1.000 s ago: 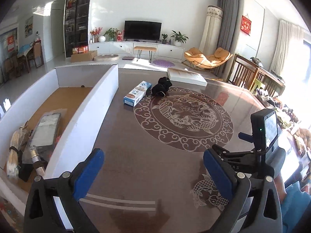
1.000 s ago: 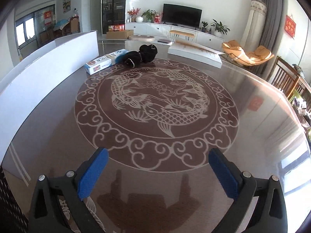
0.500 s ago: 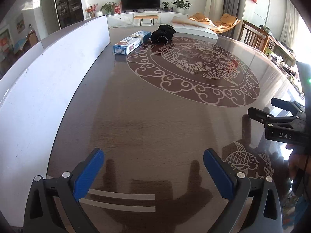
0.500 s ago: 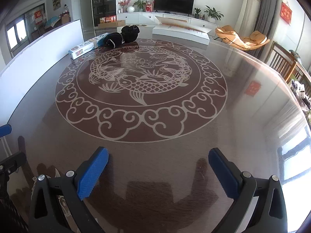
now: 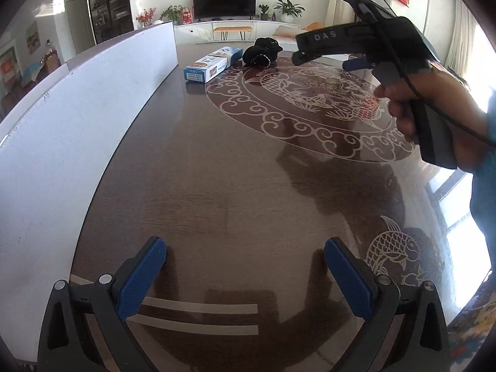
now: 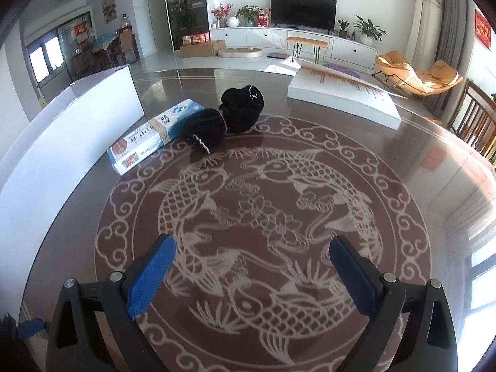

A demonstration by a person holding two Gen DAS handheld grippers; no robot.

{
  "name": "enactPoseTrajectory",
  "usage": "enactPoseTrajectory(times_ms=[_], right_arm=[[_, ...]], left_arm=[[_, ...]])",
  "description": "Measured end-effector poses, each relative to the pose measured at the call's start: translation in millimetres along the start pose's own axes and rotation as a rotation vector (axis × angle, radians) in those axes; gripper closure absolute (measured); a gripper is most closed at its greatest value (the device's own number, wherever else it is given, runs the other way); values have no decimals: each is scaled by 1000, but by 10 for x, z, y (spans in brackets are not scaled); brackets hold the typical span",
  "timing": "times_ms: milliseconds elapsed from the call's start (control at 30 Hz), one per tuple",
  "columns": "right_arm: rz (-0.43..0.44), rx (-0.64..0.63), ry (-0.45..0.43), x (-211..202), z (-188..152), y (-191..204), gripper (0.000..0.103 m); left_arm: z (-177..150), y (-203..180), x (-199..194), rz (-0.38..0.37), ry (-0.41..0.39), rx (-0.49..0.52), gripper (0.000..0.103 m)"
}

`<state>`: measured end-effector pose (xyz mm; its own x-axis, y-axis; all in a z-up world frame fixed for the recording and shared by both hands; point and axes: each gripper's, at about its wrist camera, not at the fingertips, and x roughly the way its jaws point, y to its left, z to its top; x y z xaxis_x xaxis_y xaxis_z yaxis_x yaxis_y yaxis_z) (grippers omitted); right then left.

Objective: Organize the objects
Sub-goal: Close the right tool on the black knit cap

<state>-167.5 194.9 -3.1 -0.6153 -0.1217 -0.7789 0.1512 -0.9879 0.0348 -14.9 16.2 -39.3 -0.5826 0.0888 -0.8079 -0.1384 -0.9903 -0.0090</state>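
A blue and white carton point(image 6: 155, 136) lies on the dark table point(image 6: 434, 204) at the far left, beside the white box wall point(image 6: 62, 142). A black cloth bundle point(image 6: 229, 121) lies against the carton's right side. Both also show in the left wrist view, the carton point(image 5: 214, 63) and the bundle point(image 5: 262, 52) far ahead. My right gripper point(image 6: 251, 266) is open and empty, above the fish pattern, short of the bundle. My left gripper point(image 5: 245, 272) is open and empty, low over the near table. The right gripper's body point(image 5: 372, 43) crosses the left wrist view at upper right.
The tall white box wall point(image 5: 77, 130) runs along the table's left side. A flat white board point(image 6: 341, 96) lies at the table's far right. Wooden chairs point(image 6: 474, 124) stand past the right edge. Two pale tape strips point(image 5: 198, 316) mark the near table.
The right gripper has moved forward over the fish pattern toward the carton and bundle. It now shows higher and farther ahead in the left wrist view. The left gripper has moved forward a little.
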Motion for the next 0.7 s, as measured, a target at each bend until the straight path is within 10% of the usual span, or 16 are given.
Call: enactPoseTrajectory(times_ms=[233, 333, 433, 700], right_arm=[[58, 168, 21, 756, 1017, 262, 20], [20, 205, 61, 1003, 1133, 254, 41], [36, 228, 103, 1098, 1020, 160, 61], [45, 161, 70, 327, 102, -197, 64]], left_arm=[[45, 131, -25, -28, 7, -50, 0], [70, 193, -30, -40, 7, -76, 0], [81, 219, -25, -49, 7, -88, 0], [67, 157, -1, -31, 0, -62, 0]])
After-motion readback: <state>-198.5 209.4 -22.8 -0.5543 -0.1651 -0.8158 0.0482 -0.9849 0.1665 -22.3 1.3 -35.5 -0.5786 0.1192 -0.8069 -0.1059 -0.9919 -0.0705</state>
